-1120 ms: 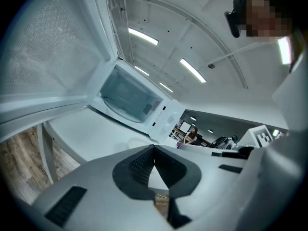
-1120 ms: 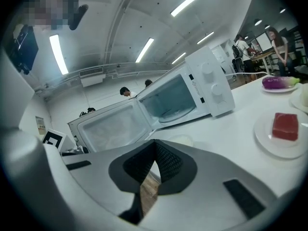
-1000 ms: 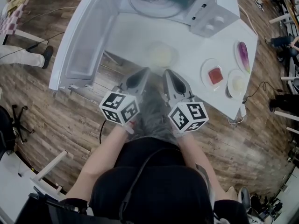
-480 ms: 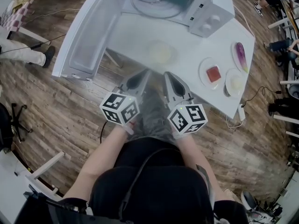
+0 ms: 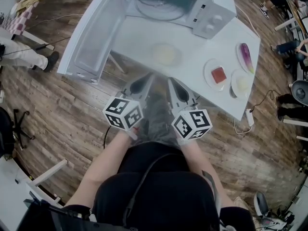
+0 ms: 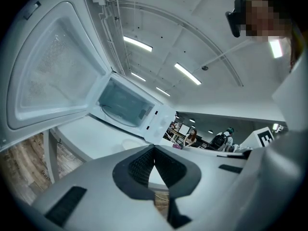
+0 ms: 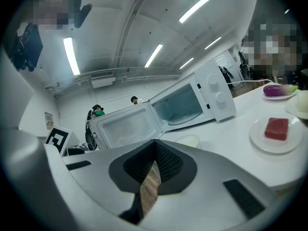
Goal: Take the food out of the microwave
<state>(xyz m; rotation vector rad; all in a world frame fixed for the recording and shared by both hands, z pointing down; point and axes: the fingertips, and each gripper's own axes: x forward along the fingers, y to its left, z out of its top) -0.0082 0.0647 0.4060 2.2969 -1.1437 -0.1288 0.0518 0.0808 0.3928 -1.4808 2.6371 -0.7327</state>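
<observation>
Two grippers low in the centre of the head view, left gripper (image 5: 150,76) and right gripper (image 5: 171,80), side by side, short of the table edge. Jaws of both pressed together, gripping nothing. Up top, microwave (image 5: 211,18) with door (image 5: 94,37) swung wide to the upper left, turntable (image 5: 156,6) bare. Dish of pale food (image 5: 166,55) out on the white table (image 5: 139,32), just in front of the open cavity. Further right, three other plates: red cube (image 5: 218,74), pale lump (image 5: 242,84), purple vegetable (image 5: 249,57). Looks finished, then: food out, nothing left inside, perhaps only the door to close.
</observation>
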